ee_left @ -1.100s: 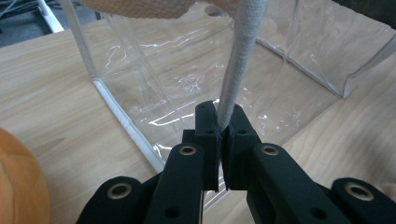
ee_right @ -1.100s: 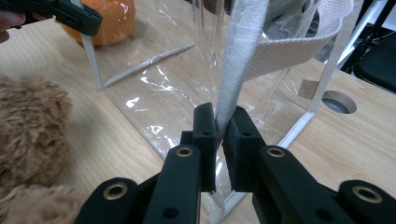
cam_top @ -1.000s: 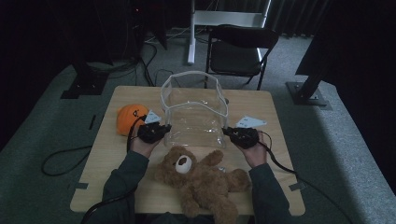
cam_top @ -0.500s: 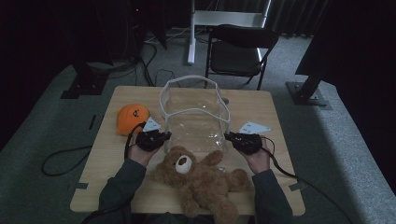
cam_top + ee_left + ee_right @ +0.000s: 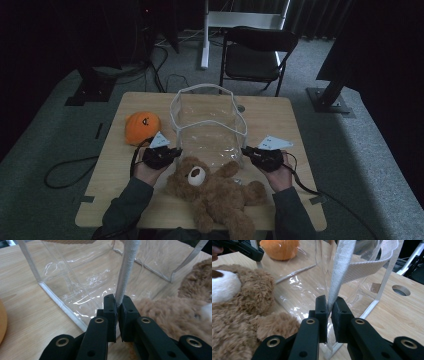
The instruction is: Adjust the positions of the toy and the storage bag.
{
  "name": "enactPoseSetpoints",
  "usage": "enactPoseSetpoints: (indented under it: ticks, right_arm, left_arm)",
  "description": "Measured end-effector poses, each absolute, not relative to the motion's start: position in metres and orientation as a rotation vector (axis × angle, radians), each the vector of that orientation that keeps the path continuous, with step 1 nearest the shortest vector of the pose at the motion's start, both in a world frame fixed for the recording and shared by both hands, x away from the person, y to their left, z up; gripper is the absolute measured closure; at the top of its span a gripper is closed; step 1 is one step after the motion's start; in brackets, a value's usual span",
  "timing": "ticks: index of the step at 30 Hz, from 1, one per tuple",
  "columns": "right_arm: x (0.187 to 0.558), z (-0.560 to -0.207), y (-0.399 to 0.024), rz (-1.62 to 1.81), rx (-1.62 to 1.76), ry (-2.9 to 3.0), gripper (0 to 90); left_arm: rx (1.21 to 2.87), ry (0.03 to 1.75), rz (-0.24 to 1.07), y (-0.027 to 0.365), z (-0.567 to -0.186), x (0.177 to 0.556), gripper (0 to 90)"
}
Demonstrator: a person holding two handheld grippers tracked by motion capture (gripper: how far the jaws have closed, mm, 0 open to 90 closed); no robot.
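In the high view, the clear bag (image 5: 208, 127) stood mid-frame on the tabletop (image 5: 280, 112), a teddy bear (image 5: 215, 192) below it. The left gripper (image 5: 116, 312) clamped its white strap (image 5: 125, 272); the right gripper (image 5: 328, 312) clamped the bag's rim webbing (image 5: 342, 270), likely to spread the mouth.

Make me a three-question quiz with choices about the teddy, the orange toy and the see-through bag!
1. Where is the teddy?
A. inside the bag
B. on the table in front of the bag
C. on the chair

2. What colour is the round toy left of the bag?
A. orange
B. blue
C. green

3. What are the left gripper and right gripper doing?
A. hanging open
B. squeezing the teddy
C. each shut on the bag's white strap

Answers: 1 B, the teddy lies on the wood nearest the person. 2 A, it shows orange from above. 3 C, each gripper view has the strap pinched between closed jaws.
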State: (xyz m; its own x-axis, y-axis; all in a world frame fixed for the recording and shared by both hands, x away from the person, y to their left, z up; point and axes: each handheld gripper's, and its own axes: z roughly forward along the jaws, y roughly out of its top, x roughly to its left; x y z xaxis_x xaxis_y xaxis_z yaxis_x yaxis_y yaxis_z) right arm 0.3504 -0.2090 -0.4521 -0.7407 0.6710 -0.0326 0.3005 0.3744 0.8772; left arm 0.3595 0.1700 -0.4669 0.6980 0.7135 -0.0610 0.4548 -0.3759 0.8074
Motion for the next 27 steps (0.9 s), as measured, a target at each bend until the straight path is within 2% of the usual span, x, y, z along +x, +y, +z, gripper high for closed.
enactPoseSetpoints:
  ticks: [3,9,14,21,27]
  right_arm:
    - [0.348,-0.453,-0.209,1.317,0.831,2.258,82.3]
    - [0.346,-0.450,-0.210,1.317,0.836,2.236,60.6]
    - [0.340,-0.443,-0.216,1.338,0.841,2.216,53.7]
    - [0.337,-0.439,-0.220,1.374,0.869,2.204,50.5]
    - [0.337,-0.442,-0.219,1.347,0.869,2.218,47.9]
  left_arm:
    - [2.047,0.892,0.379,0.170,-0.468,0.359,83.0]
    - [2.038,0.919,0.414,0.178,-0.470,0.357,66.3]
    - [1.973,0.943,0.414,0.196,-0.468,0.351,54.1]
    - [1.910,1.001,0.443,0.221,-0.479,0.347,51.2]
    - [1.950,1.059,0.480,0.230,-0.493,0.351,49.5]
